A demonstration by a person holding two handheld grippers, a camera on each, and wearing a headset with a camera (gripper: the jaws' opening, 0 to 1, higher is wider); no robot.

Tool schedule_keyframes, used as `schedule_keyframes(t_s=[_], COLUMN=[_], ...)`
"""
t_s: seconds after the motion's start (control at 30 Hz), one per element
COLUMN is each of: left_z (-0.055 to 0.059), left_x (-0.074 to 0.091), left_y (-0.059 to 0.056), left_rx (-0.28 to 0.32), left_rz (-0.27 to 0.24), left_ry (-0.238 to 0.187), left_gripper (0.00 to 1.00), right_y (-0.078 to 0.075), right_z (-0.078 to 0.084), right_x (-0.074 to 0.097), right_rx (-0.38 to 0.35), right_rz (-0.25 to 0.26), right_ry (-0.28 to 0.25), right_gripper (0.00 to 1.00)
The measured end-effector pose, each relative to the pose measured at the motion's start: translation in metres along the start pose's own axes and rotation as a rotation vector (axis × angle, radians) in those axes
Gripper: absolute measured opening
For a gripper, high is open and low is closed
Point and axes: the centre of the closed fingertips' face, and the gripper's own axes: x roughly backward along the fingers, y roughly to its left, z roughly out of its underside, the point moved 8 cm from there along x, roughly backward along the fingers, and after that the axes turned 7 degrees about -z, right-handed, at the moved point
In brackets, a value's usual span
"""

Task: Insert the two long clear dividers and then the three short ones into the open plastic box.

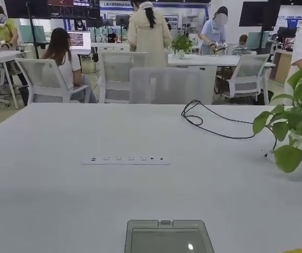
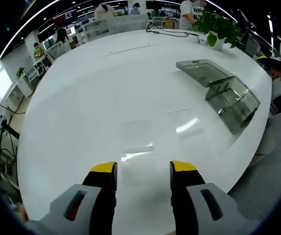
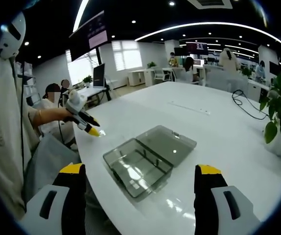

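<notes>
Zero held, hovering with left gripper (image 2: 143, 167) spread near clear dividers (image 2: 136, 142) and right gripper (image 3: 140, 169) wide open facing the box (image 3: 130, 169).

Box (image 3: 138, 169) smoky grey, see-through; table (image 2: 81, 98) white; left hand-held gripper (image 2: 142, 167) grey, jaws black, yellow-tipped; plant (image 1: 298, 121) green; cable (image 1: 214, 118) black.

Tabletop (image 1: 61, 200) open all round box (image 1: 169, 238); plant (image 1: 298, 121) crowds far rt.

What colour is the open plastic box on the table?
Translucent smoky grey; the open plastic box shows best in the right gripper view.
</notes>
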Motion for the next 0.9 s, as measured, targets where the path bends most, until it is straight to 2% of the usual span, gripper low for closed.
schedule_keyframes(t_s=[0.3, 0.63, 0.73, 0.9], left_z=[0.008, 0.007, 0.006, 0.004], left_x=[-0.013, -0.022, -0.021, -0.022], left_y=[0.007, 0.009, 0.010, 0.010], left_rx=[0.015, 0.013, 0.002, -0.035], left_rz=[0.021, 0.034, 0.041, 0.062], left_ry=[0.018, 0.035, 0.038, 0.072], left_gripper=[0.37, 0.34, 0.33, 0.32], right_y=[-0.003, -0.006, -0.008, -0.013], right_z=[0.004, 0.003, 0.003, 0.005], right_x=[-0.005, -0.009, -0.010, -0.010], right_rx=[-0.015, -0.016, -0.018, -0.018], right_rz=[-0.002, -0.001, -0.001, 0.000], right_ry=[0.010, 0.020, 0.023, 0.028], right_gripper=[0.92, 0.91, 0.91, 0.91])
